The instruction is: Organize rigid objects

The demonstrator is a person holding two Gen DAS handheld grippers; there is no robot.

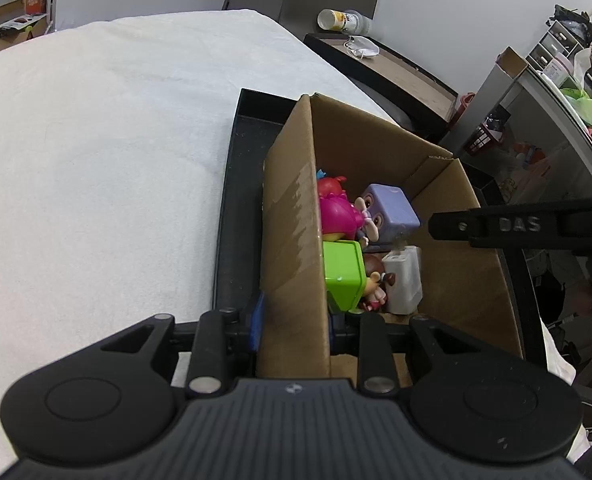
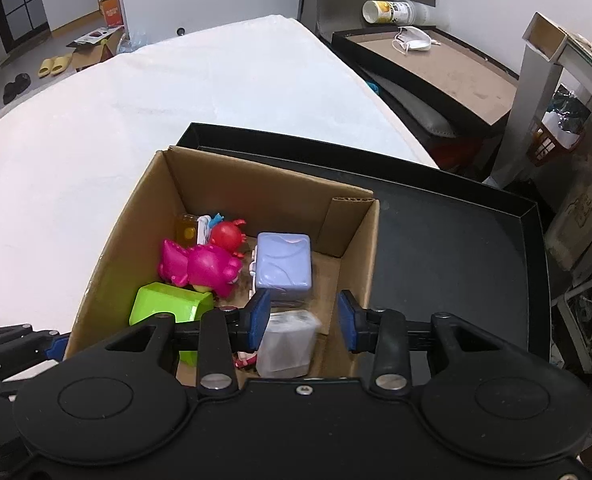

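The cardboard box (image 2: 256, 200) stands inside a black tray (image 2: 475, 248), at its left part, and the tray lies on a worktop covered with white cloth (image 2: 176, 92). The left gripper (image 1: 296, 320) has its fingers closed on the left wall of the box near the front corner, one blue pad outside and one inside. The right gripper (image 2: 303, 316) hangs above the box with its fingers (image 2: 260, 316) wide apart and holds nothing. Inside the box lie a pink toy (image 2: 204, 266), a red toy (image 2: 227, 236), a purple cube (image 2: 283, 266), a green block (image 2: 168, 304) and a white translucent case (image 2: 288, 344), close together
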